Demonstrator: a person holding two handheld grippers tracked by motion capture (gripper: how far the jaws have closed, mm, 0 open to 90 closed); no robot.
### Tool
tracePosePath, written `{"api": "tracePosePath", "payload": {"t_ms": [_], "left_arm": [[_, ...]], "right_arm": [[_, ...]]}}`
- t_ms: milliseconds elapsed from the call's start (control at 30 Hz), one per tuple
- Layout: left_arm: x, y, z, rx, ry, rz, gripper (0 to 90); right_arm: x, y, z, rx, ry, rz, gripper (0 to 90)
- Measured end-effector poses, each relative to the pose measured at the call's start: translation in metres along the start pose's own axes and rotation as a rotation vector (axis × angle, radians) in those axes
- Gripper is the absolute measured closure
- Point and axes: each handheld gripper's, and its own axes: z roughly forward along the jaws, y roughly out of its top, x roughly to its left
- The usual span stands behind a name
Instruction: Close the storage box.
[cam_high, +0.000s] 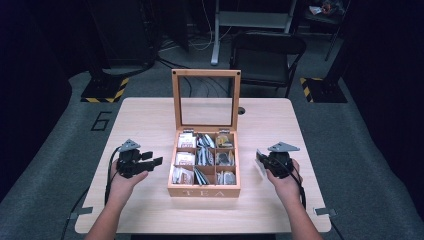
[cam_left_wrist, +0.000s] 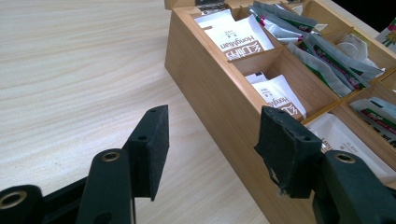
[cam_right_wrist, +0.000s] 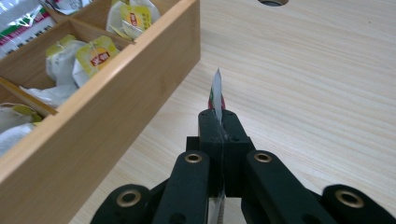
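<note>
The right tongs (cam_right_wrist: 219, 122) were pressed together on a flat tea sachet (cam_right_wrist: 216, 95), held edge-up and poking out past the tips, just to the right of the wooden tea box (cam_high: 203, 190) and low over the worktop (cam_high: 150, 115). The left tongs (cam_left_wrist: 212, 149) stood spread and empty on the box's other side, one pad (cam_left_wrist: 285, 149) hard by the box wall, the other out over bare wood.

The step in hand looked like setting the sachet down outside the box. To do it well, the right tongs would have needed to tip the sachet flat before letting go, on clear worktop beyond the tips, away from the box wall at their left, so it would not land on edge. The left tongs could steady the box.
</note>
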Motion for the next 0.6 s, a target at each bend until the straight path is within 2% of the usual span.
{"api": "tracePosePath", "payload": {"t_ms": [433,533,600], "left_arm": [[0.0,0.0,0.0,0.004,-0.001,0.004,43.6],[-0.001,0.0,0.001,-0.002,0.001,0.001,43.6],[0.0,0.0,0.001,0.006,-0.003,0.003,43.6]], "right_arm": [[-0.012,-0.008,0.001,0.013,-0.067,0.02,89.6],[-0.015,-0.01,0.002,0.017,-0.082,0.002,89.5],[-0.015,-0.011,0.003,0.015,-0.085,0.016,89.5]]}}
